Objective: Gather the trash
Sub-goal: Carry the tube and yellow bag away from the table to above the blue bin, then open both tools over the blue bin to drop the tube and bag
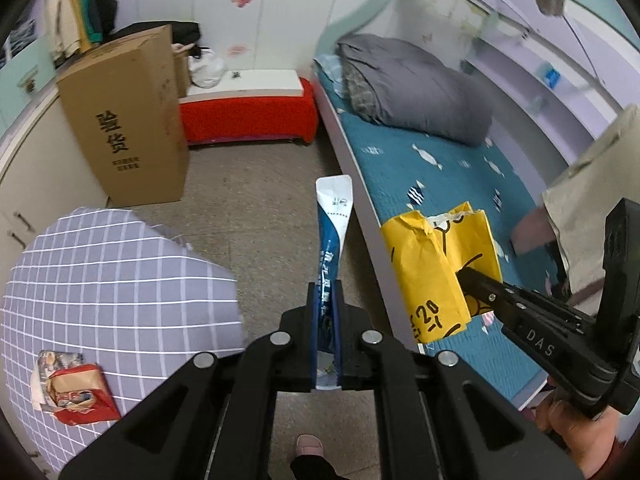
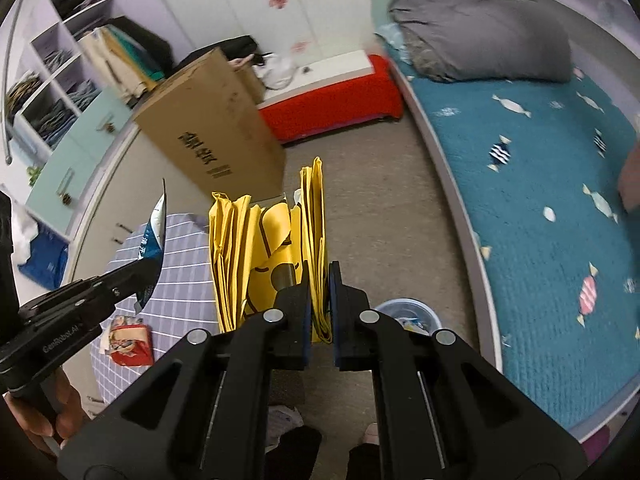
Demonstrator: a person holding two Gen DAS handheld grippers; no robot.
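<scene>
- Left wrist view: left gripper [image 1: 325,308] is clenched on a blue-and-white foil sachet [image 1: 333,232], which stands up from between the jaws over the floor [image 1: 256,200].
- Sachet looks light, thin and floppy, probably slick; the grip low on its body seems sound, though a loose pinch could let it slide out.
- Same view, to the right: right gripper [image 1: 466,276] pinches a crumpled yellow paper bag [image 1: 436,264] above the edge of the bed with the teal candy-print cover [image 1: 460,160].
- Round table with a grey checked cloth [image 1: 120,272] sits lower left, bearing a torn red-and-brown wrapper [image 1: 76,392], likely more trash to gather.
- Tall cardboard box [image 1: 128,120] and a red bench [image 1: 248,116] stand further back, well clear.
- Right wrist view: right gripper [image 2: 320,280] grasps the yellow bag's folded edge; the bag is soft, light paper, already torn, so it could rip if tugged.
- Small blue-rimmed bin [image 2: 408,316] shows on the floor just right of the jaws, holding scraps; judging by the task, it is the drop point.
- Bed frame curves close beside the bin.
</scene>
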